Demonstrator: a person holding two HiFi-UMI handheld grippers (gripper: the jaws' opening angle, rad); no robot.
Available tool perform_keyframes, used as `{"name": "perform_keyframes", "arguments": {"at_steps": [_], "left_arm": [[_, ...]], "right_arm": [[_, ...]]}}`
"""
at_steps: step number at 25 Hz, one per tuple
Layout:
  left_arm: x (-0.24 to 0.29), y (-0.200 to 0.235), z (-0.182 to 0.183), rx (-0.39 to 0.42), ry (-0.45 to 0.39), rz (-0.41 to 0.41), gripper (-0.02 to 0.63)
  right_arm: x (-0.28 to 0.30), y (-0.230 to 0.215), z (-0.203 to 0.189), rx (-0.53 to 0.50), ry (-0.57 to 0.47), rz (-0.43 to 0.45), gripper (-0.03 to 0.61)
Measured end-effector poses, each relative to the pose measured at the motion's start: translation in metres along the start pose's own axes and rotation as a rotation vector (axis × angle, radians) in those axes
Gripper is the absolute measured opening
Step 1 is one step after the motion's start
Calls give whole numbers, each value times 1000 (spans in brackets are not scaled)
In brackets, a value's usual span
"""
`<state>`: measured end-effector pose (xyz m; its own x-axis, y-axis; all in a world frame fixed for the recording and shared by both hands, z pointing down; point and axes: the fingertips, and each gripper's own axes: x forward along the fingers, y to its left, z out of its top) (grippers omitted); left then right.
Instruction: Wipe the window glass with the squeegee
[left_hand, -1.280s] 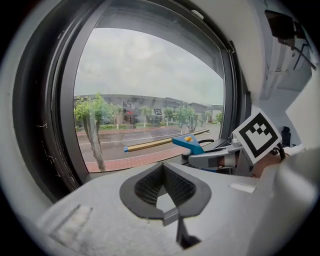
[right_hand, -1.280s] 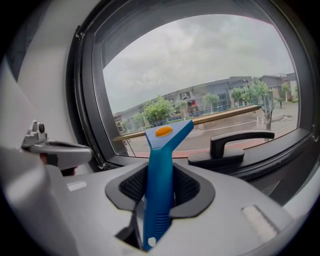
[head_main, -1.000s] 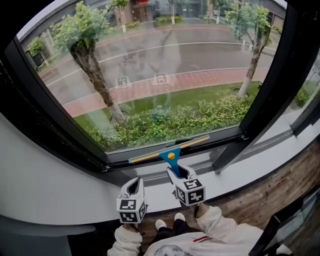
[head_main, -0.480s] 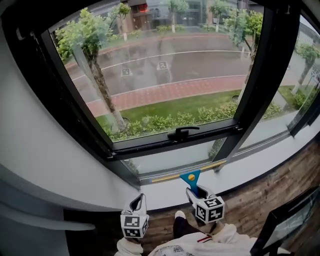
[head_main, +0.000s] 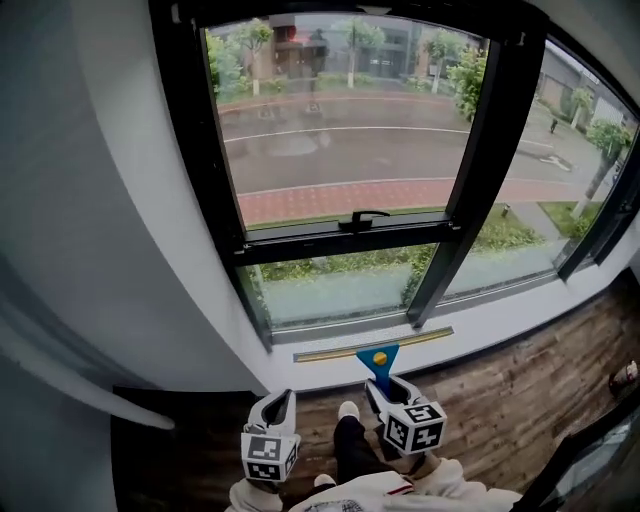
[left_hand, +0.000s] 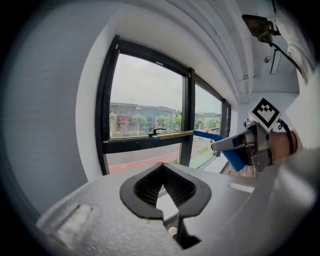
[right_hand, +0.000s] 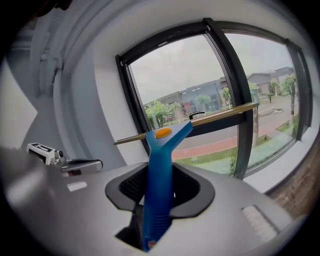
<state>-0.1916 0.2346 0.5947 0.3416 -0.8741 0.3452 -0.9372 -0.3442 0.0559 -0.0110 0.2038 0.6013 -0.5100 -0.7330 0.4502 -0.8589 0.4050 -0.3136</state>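
The window glass fills the head view from ten to two o'clock. Below it, at six o'clock, the squeegee has its blue handle clamped between the fingers of the right gripper. At seven o'clock the left gripper has its fingers closed on nothing.

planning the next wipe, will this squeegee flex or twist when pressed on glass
The squeegee likely stays stiff: its blue handle looks like moulded plastic. Probably light, given the thin blade bar. That long bar might lever it askew, since the right gripper clamps only the narrow handle.
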Motion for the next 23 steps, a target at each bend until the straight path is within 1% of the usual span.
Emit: {"name": "perform_keyframes", "arguments": {"at_steps": [4, 7, 10, 14, 17, 19, 23], "left_arm": [[-43, -35, 2, 10, -31, -22, 0], [-67, -57, 14, 19, -56, -34, 0], [-79, -75, 28, 26, -86, -49, 0], [-72, -93, 32, 26, -106, -50, 0], [-55, -98, 32, 30, -121, -19, 0], [-50, -102, 37, 44, -122, -4, 0], [-49, -126, 51, 55, -117, -7, 0]], "right_arm": [[-55, 9, -14, -15, -22, -22, 132], [-91, 11, -9, -27, -52, -41, 132], [-116, 11, 3, -39, -97, -47, 132], [-122, -2, 14, -69, -127, -39, 132], [-113, -21, 20, -92, -137, -28, 132], [-116, -29, 22, -85, -147, -24, 132], [-140, -44, 24, -61, -154, -33, 132]]}}
